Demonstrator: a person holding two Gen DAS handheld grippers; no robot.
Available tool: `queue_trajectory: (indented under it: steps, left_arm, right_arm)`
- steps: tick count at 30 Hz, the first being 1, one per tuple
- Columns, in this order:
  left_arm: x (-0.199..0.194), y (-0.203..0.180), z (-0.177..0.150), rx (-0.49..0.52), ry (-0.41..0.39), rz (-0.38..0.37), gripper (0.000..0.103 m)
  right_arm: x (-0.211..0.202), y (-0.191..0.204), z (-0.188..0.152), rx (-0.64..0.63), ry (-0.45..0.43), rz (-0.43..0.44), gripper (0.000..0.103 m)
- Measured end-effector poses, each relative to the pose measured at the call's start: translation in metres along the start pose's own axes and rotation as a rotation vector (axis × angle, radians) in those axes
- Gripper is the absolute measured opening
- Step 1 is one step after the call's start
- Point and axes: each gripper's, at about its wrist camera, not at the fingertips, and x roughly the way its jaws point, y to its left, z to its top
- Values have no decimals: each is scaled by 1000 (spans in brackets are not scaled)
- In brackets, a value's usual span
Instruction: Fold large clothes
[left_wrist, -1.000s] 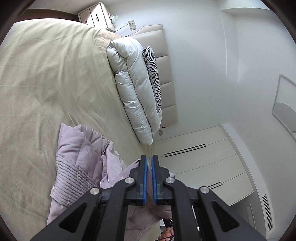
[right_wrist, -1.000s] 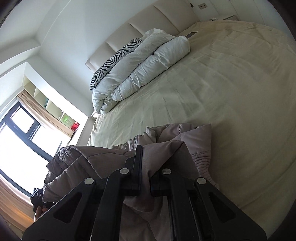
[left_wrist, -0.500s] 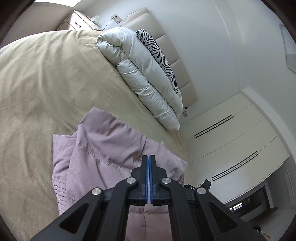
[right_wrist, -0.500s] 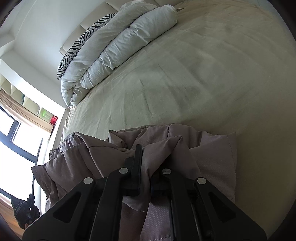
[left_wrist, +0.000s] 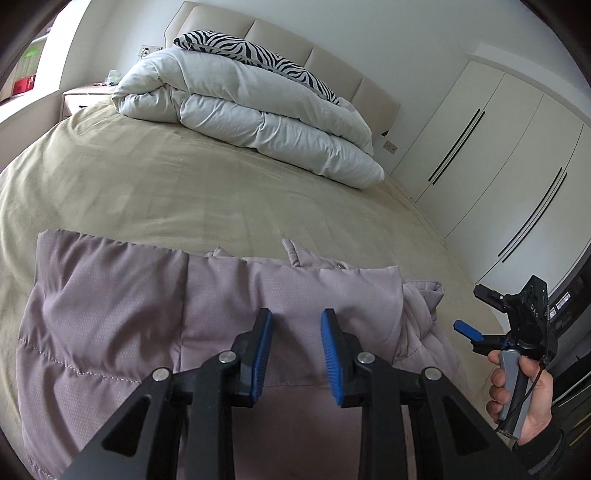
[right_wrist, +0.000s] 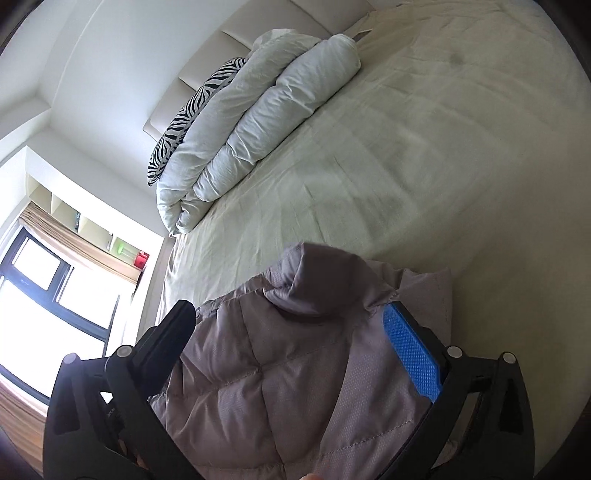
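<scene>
We see the mauve quilted padded jacket (left_wrist: 155, 317) lying flat at the near edge of the beige bedsheet (left_wrist: 192, 184), filling the lower half of the left wrist view; its lower hem is cut off by the frame bottom and by the tool's black arms. In the right wrist view the jacket (right_wrist: 280, 373) bunches up between the fingers, so we cannot make out the collar or the sleeves.

The left gripper (left_wrist: 296, 339) has just been opening: its blue pads stand a narrow gap apart, over the jacket fabric, and grip nothing. The right gripper (right_wrist: 291, 332) has just been opening too, and now spreads wide; a fold of jacket lies between its fingers, but neither the blue pad (right_wrist: 412, 354) nor the black finger at lower left presses on it. In the left wrist view the right gripper (left_wrist: 476, 314) shows at the right edge, held by a hand (left_wrist: 524, 391) in a dark sleeve, beside the jacket's right edge; its far finger is hard to read there.

Beyond the jacket the sheet runs bare up to the folded white duvet (left_wrist: 258, 110) and zebra-striped pillow (left_wrist: 255, 51) at the upper centre. White wardrobe doors (left_wrist: 498, 147) close the upper right.
</scene>
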Motion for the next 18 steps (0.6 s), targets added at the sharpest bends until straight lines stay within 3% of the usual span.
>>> queue_trajectory:
  steps: [3,6,8,10,12,15,18]
  left_arm:
    - [-4,2,-2,-9,-6,6,29]
    - [-16,-6,-2,29,-56,19,39]
    - [-20,-11,-3,58,-86,48,45]
    - [-17,-7,-1,45,-92,70,46]
    - [-15,4,-1,1,-96,77,46]
    - [-13,22,0,-63,-113,102,46]
    - [-9,33,2,-79,-122,140,46]
  right_arm:
    - [-7,9,-6,-2,66,-12,103]
    - [-11,38,-25,-77,119,38,99]
    - [-7,69,-43,-141,186,83,86]
    - [3,108,-65,-228,258,95,54]
    - [16,142,-88,-322,314,68,32]
    - [46,169,-111,-418,356,-31,32]
    - [83,168,-115,-441,373,-147,31]
